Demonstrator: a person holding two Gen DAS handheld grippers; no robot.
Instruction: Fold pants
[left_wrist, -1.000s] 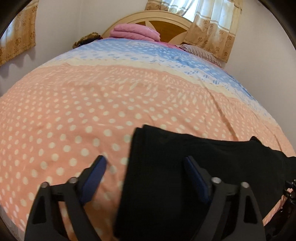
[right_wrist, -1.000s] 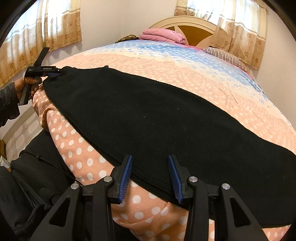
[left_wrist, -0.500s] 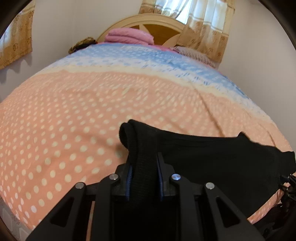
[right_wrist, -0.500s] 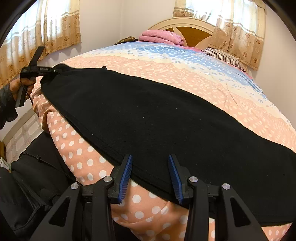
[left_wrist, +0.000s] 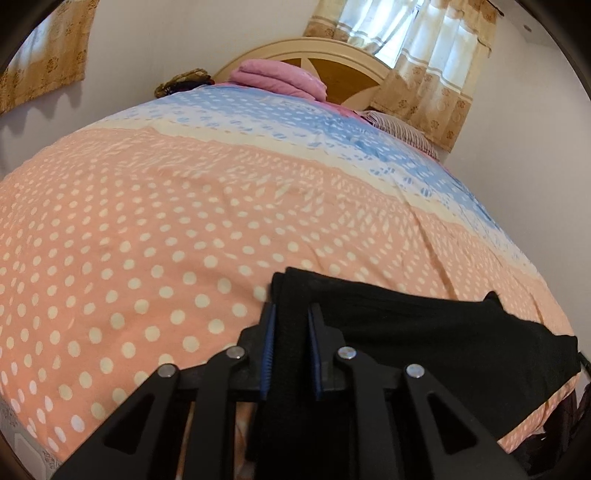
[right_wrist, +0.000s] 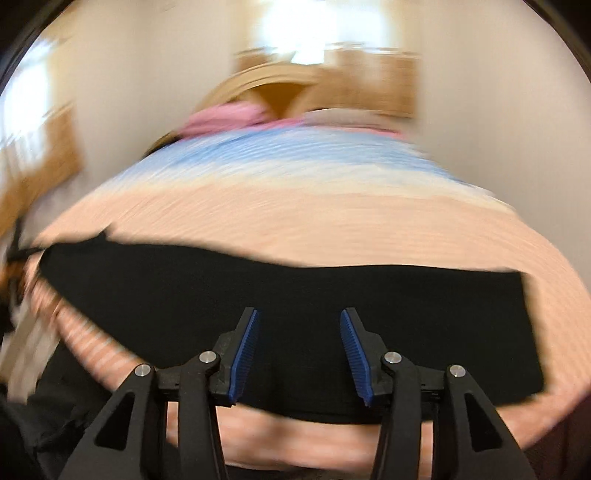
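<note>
Jaws of the left gripper (left_wrist: 290, 332) are clamped on the black pants (left_wrist: 424, 332); the right gripper (right_wrist: 299, 343) is held apart, empty; thin fabric could be pulled free.

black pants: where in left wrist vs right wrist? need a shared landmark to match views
Left wrist: pants lower right, one end bunched between the left tool's shut fingers.
Right wrist: pants a wide band across the lower middle, blurred; the open right tool is over their near edge.
Shared landmark: pink bedding by the headboard.
</note>
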